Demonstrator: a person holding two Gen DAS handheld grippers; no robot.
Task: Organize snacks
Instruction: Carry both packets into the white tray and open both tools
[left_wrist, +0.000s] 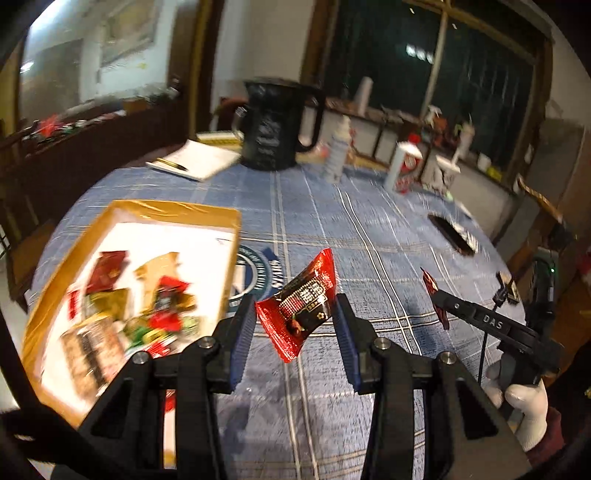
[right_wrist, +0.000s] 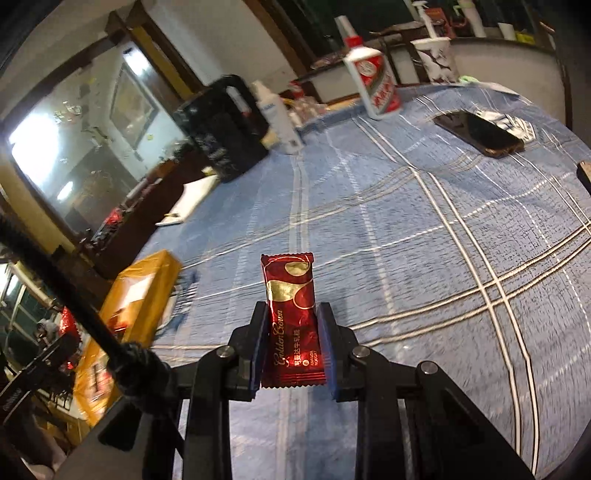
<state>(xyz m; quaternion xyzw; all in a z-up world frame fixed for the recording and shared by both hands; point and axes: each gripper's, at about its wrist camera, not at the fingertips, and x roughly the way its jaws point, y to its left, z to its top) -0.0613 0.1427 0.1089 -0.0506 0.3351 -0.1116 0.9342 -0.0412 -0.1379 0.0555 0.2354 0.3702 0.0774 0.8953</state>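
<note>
Nougat bar (right_wrist: 293, 321) | upright, long axis along right hand-held gripper (right_wrist: 293, 341) fingers

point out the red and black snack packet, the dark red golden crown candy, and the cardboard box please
red and black snack packet (left_wrist: 301, 301), left wrist view, printed front.
dark red candy (right_wrist: 291, 317), right wrist view, wrapper middle.
cardboard box (left_wrist: 177, 208), left wrist view, far taped rim.

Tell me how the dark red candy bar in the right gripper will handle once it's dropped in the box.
The dark red candy bar probably stays stiff: it stands straight above the right gripper. Its glossy foil looks slippery, so it may slide. Being flat-sided, it seems unlikely to roll.
</note>
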